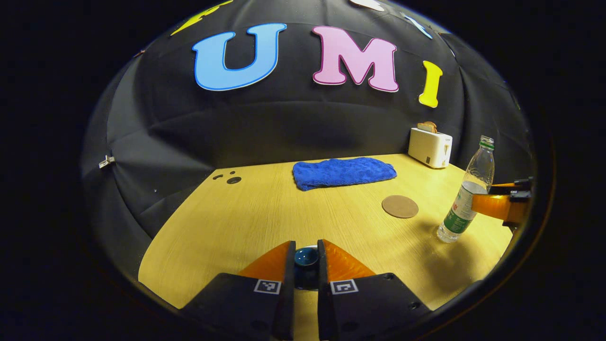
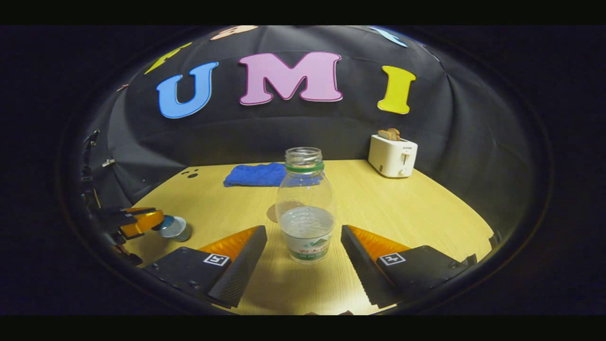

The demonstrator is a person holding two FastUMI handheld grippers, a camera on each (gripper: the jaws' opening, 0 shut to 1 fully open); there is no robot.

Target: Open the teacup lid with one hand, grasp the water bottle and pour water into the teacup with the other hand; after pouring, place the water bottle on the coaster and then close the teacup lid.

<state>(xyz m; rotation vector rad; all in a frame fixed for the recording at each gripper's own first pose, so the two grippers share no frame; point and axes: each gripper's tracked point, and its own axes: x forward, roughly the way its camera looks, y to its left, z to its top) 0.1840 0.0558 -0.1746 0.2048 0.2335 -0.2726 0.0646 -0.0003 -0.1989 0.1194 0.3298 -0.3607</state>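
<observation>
Two grasps: left fingers (image 1: pixel 306 265) pinch the lid (image 1: pixel 306 258); right fingers (image 2: pixel 303 253) gape round the light, slippery, half-full bottle (image 2: pixel 305 208), best gripped mid-body.

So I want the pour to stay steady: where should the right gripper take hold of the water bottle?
Probably around the labelled lower body of the water bottle, coming in level from the near side. It stands upright and capless on the table, already centred between the open right gripper fingers. The body there looks straight and holds the water; the shoulder above tapers and could slip.
</observation>
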